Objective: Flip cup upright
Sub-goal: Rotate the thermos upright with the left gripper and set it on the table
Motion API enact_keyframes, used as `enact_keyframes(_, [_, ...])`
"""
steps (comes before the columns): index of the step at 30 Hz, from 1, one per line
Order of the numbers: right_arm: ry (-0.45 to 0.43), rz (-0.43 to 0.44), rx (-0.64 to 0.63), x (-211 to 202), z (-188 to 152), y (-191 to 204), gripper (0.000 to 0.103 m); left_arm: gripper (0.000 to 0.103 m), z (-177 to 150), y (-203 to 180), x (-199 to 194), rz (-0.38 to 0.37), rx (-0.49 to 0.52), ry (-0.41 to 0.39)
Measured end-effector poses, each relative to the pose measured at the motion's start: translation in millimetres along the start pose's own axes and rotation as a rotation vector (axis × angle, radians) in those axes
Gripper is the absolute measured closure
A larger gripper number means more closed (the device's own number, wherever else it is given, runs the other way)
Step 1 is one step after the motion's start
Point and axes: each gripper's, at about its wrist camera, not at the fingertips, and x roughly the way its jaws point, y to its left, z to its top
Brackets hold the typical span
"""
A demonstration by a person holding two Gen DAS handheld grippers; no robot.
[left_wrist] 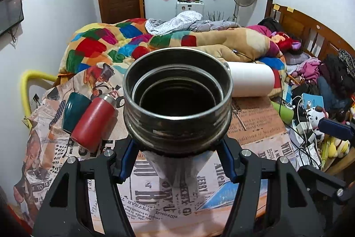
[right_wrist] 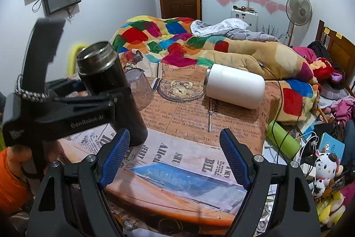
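Here, nearest the right wrist camera, the right hand-held gripper (right_wrist: 175, 157) hangs over the newspaper-print counter (right_wrist: 195, 161) with its blue pads (right_wrist: 235, 161) spread wide and nothing between them. To its left the left hand-held gripper (right_wrist: 106, 101) is clenched on the dark steel cup (right_wrist: 111, 86), which stands mouth up and slightly tilted, its base at the counter (whether it touches cannot be told). In the left wrist view that cup (left_wrist: 177, 99) fills the centre, its threaded rim open toward the camera, the blue fingertips (left_wrist: 127, 161) pressed against both sides below the thread. Just behind the cup an upturned clear glass (right_wrist: 139, 88) rests on the counter. Farther back a white cup (right_wrist: 236, 87) lies on its side, well apart from the dark one. At the left edge a red flask (left_wrist: 93, 123) lies against a teal cup (left_wrist: 74, 111). Beyond the counter a bed (right_wrist: 335, 52) carries a patchwork quilt (right_wrist: 155, 37).
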Motion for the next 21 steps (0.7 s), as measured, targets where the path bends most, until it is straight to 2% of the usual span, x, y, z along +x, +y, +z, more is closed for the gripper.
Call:
enact_keyframes(8, [-0.025, -0.012, 0.019, -15, 3, -1, 0.022, 0.039, 3, 2, -7, -0.010, 0.000, 0.032])
enact_keyframes(13, [-0.082, -0.020, 0.030, -41, 8, 2, 0.022, 0.037, 6, 1, -47, -0.028, 0.025, -0.013])
enact_keyframes(17, [-0.177, -0.023, 0.038, -77, 16, 10, 0.022, 0.036, 8, 4, -104, -0.052, 0.016, -0.113])
enact_keyframes(21, [-0.306, -0.026, 0.038, -124, 22, 23, 0.022, 0.035, 4, 8, -182, -0.056, 0.010, -0.289])
